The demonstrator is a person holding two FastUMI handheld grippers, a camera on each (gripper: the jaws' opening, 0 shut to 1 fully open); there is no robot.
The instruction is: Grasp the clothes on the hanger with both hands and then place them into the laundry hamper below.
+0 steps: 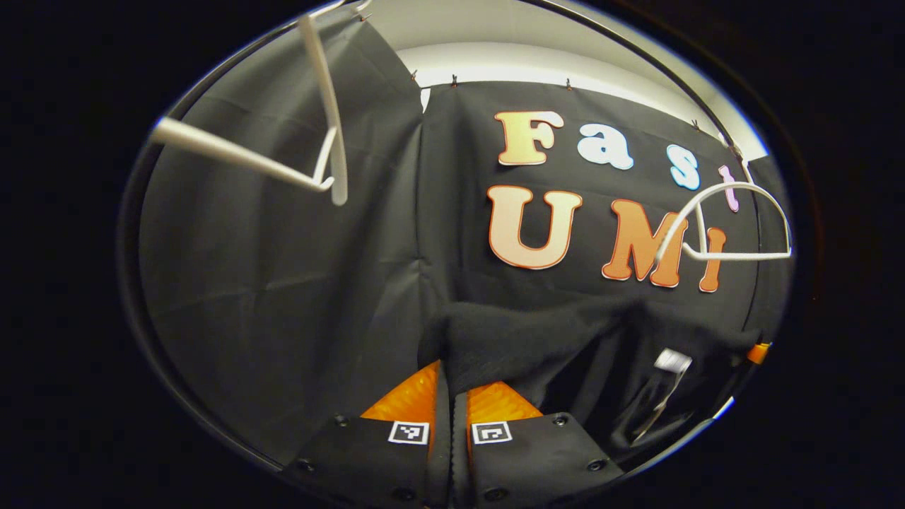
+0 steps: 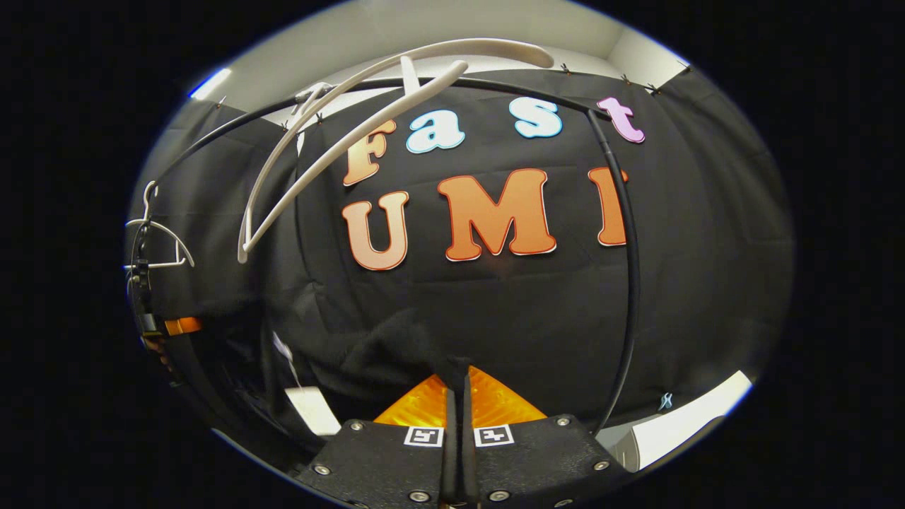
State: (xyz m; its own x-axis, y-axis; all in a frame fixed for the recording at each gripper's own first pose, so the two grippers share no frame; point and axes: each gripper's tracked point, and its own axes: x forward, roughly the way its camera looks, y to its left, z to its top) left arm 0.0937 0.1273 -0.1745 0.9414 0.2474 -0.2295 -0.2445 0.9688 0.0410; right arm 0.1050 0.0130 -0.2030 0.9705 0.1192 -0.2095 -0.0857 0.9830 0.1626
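Nearest in the left gripper view, the left tool [image 1: 450, 396] has its fingers drawn together on a fold of the dark garment [image 1: 537, 339], which rises from the tips and stretches right toward the far right tool [image 1: 758, 352]. In the right gripper view, the right tool [image 2: 457, 396] is likewise pinched on the cloth's other edge, so the garment hangs slack between the two grips, apparently off its hanger. White hangers [image 1: 322, 113] dangle bare above, one upper left, another [image 1: 728, 223] far right; in the right gripper view they hook over the black rail [image 2: 622, 247]. Two-point holding likely keeps the cloth spread for lowering; the hamper's place cannot be told.
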